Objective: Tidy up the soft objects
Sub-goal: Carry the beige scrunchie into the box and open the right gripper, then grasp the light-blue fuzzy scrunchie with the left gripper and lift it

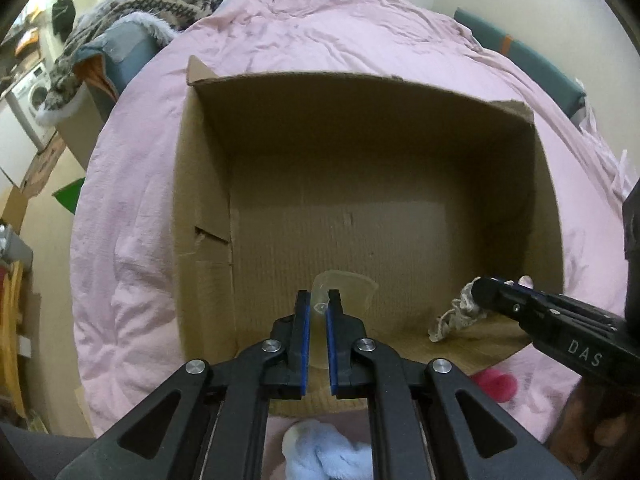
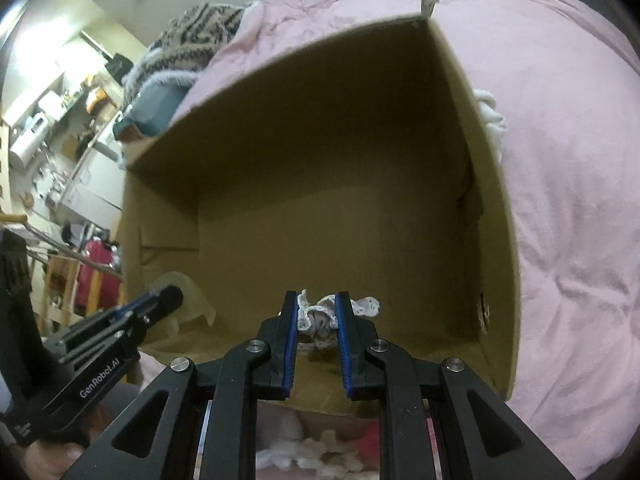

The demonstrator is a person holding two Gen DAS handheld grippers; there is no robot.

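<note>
Both reach into the cardboard box [image 1: 400, 184] on the pink bed [image 1: 132, 280] — left hand-held gripper [image 1: 319, 300] clenched on a translucent piece [image 1: 348, 286], right hand-held gripper [image 2: 318, 304] grasping a lacy cloth [image 2: 366, 305].

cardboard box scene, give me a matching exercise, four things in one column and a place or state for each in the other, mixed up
Things:
1. cardboard box
2. lace cloth
3. translucent piece
4. light blue plush

Places or states:
A. pinched in the left gripper
B. lying on the pink blanket, open at the top
C. outside the box, on the near side below the grippers
D. clamped in the right gripper

Pairs: 1-B, 2-D, 3-A, 4-C
</note>
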